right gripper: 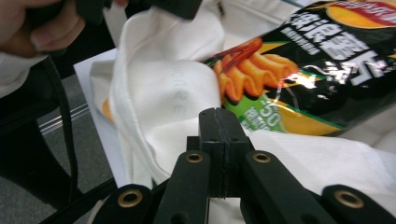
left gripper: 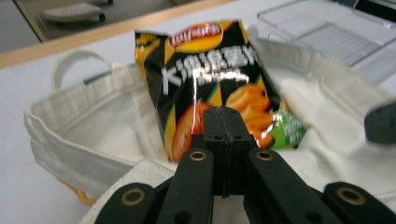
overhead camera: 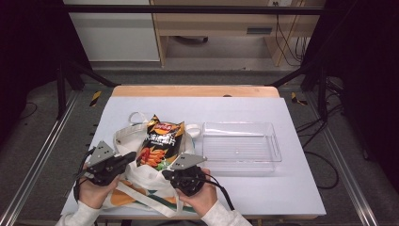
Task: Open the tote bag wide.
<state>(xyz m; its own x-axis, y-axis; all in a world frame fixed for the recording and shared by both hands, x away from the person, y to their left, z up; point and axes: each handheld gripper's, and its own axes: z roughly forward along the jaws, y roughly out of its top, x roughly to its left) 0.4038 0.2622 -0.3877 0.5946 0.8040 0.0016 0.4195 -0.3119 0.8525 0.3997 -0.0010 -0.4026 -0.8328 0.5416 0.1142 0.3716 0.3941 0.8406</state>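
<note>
Chip bag (overhead camera: 159, 143) standing half out of the tote (overhead camera: 141, 183) on the worktop (overhead camera: 291, 188), with the clear tray (overhead camera: 241, 147) just beside the tote at 3 o'clock in the high view.

Risk, as I judge it: both my jaw pairs are closed and neither has the bag. If I pull on the cloth, the bag may tip over the rim or slide back inside. If I push forward with closed tips, I may crush the chips or crease the foil.

My left gripper (left gripper: 223, 122) has its jaws shut, the tips lying against the lower front of the bag (left gripper: 212, 88), which rises from them toward 12 o'clock. I see nothing pinched between them.

My right gripper (right gripper: 219, 125) is also shut, its tips at a fold of the tote wall (right gripper: 177, 93). Whether cloth is caught there I cannot tell. The bag (right gripper: 322, 70) lies toward 1 to 2 o'clock, apart from the tips.
</note>
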